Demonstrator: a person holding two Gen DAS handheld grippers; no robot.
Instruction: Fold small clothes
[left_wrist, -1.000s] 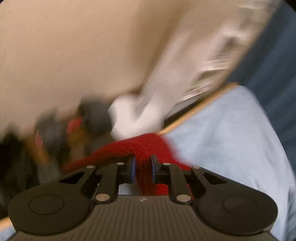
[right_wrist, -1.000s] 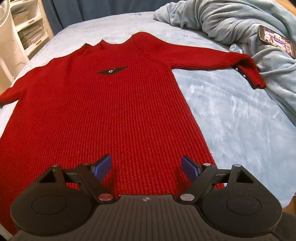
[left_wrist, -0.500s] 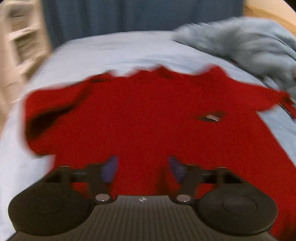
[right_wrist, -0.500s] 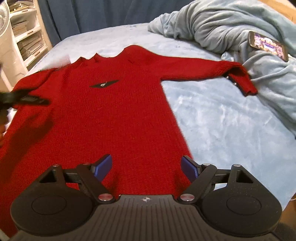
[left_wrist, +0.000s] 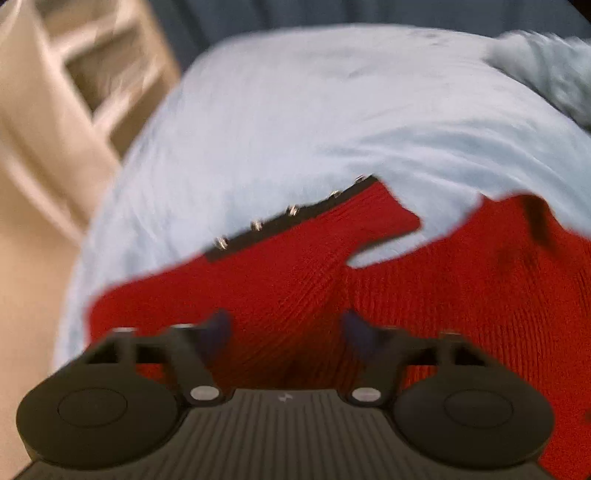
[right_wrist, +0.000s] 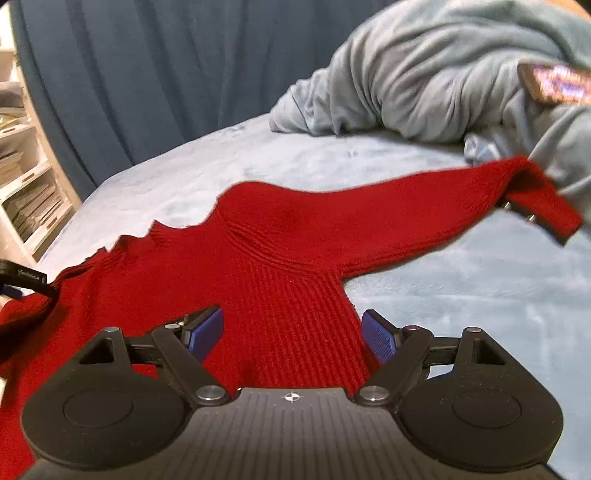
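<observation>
A red knit sweater (right_wrist: 280, 280) lies flat on a light blue bed (right_wrist: 480, 295). Its right sleeve (right_wrist: 406, 218) stretches out to a studded black-trimmed cuff (right_wrist: 539, 210). My right gripper (right_wrist: 291, 332) is open, low over the sweater near the right armpit. In the left wrist view, which is blurred, the left sleeve (left_wrist: 295, 266) lies folded in over the body with its studded cuff (left_wrist: 295, 214) on top. My left gripper (left_wrist: 284, 332) is open just above that sleeve. Its tip also shows at the left edge of the right wrist view (right_wrist: 26, 280).
A bunched grey-blue blanket (right_wrist: 424, 81) lies at the back right with a phone (right_wrist: 557, 83) on it. White shelves (right_wrist: 26, 184) stand left of the bed, also in the left wrist view (left_wrist: 55, 110). A dark blue curtain (right_wrist: 147, 74) hangs behind.
My left gripper has let go of the left sleeve, opened, and now hovers over it folded in. My right gripper has moved forward from the hem up to the right armpit.
</observation>
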